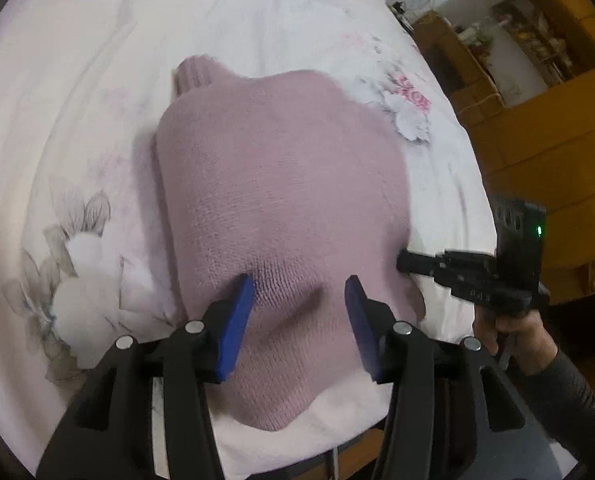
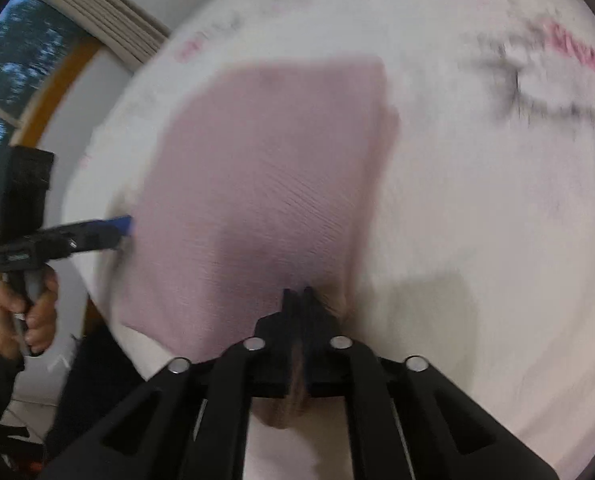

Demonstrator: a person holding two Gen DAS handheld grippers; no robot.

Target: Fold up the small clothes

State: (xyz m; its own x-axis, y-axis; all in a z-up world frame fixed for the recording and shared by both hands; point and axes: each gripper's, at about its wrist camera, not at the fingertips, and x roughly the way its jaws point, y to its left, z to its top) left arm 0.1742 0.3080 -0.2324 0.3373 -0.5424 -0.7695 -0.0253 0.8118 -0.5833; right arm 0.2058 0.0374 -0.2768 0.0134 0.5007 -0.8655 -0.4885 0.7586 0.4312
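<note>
A dusty-pink knitted garment (image 1: 273, 208), folded into a thick pad with a ribbed cuff poking out at its top left, lies mid-frame on a white bed sheet printed with pink and grey flowers (image 1: 77, 120). The left gripper (image 1: 299, 312) hovers over its near edge, blue-padded fingers (image 1: 235, 326) spread wide, holding nothing. In the blurred right wrist view, the right gripper (image 2: 296, 291) has its fingers pinched together on the garment's near edge, at lower centre.
</note>
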